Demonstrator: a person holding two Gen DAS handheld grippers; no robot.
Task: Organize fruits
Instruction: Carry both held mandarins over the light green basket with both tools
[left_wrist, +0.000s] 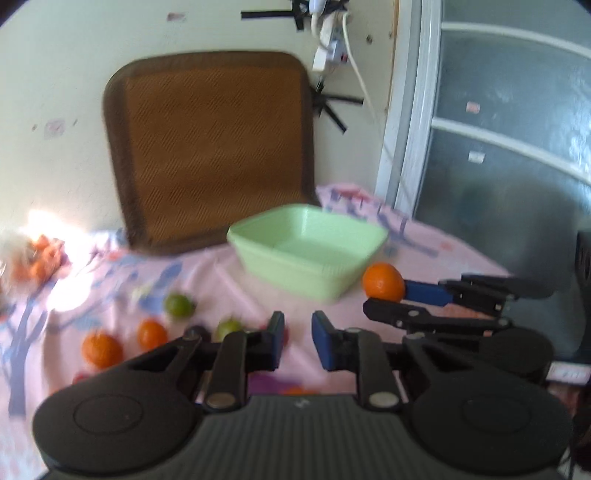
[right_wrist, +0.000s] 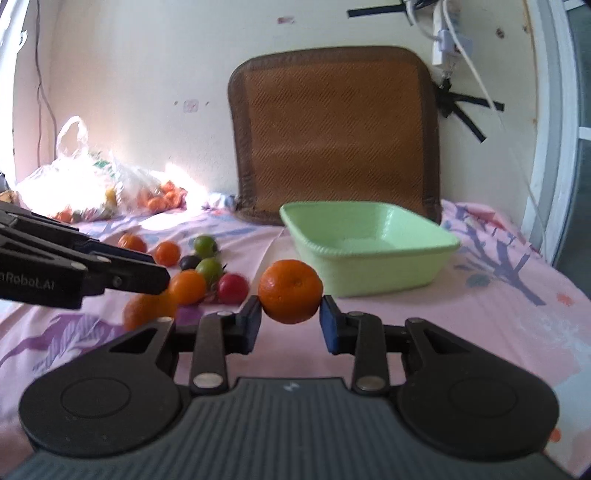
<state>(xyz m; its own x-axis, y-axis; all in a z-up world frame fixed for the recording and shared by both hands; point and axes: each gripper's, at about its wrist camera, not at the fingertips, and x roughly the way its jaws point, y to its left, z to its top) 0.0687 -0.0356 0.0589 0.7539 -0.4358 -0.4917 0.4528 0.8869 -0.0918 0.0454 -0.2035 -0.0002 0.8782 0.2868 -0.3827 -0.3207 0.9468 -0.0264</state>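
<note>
Carrying an orange (right_wrist: 290, 295) in the right hand-held gripper (right_wrist: 290, 321) — left hand-held gripper (left_wrist: 298, 338) slightly open, empty; next — release over the tub (right_wrist: 369, 251).

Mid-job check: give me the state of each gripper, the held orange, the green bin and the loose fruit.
Right gripper: shut on the orange.
Orange: held off the cloth, outside the bin.
Left gripper: open, holding nothing.
Green bin: upright, empty.
Loose fruit: lying on the cloth, left of the bin.
</note>
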